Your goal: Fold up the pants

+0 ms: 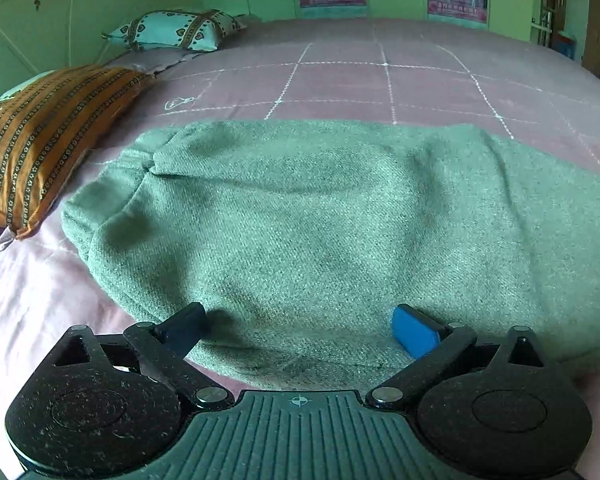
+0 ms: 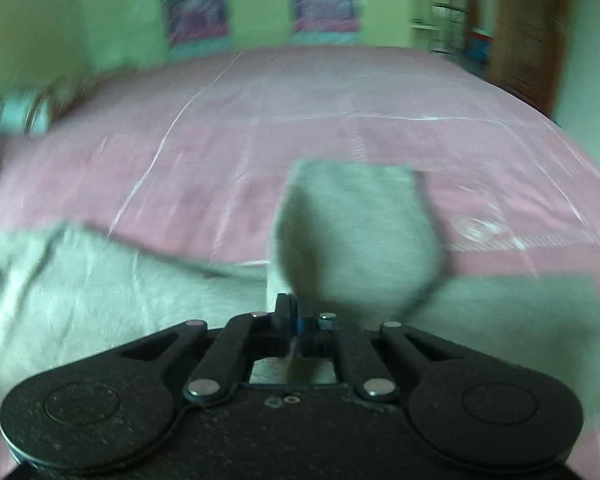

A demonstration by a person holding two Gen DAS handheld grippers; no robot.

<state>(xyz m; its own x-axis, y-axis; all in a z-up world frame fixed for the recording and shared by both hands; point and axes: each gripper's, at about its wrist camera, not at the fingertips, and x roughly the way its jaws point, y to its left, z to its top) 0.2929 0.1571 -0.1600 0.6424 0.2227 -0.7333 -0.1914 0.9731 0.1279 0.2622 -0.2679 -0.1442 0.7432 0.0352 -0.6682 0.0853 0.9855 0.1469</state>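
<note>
Grey-green knit pants (image 1: 320, 216) lie spread on the pink bed, filling the middle of the left wrist view. My left gripper (image 1: 300, 328) is open, its fingers resting wide apart on the near edge of the fabric, gripping nothing. In the blurred right wrist view, my right gripper (image 2: 300, 316) is shut on a part of the pants (image 2: 356, 236), which stands lifted and folded up in front of the fingers. More of the pants (image 2: 100, 288) lies flat to the left and below.
The pink bedspread (image 1: 380, 80) with white grid lines stretches to the far wall. An orange striped pillow (image 1: 40, 144) and a white patterned pillow (image 1: 172, 30) lie at the left. A brown door (image 2: 528, 28) stands at the far right.
</note>
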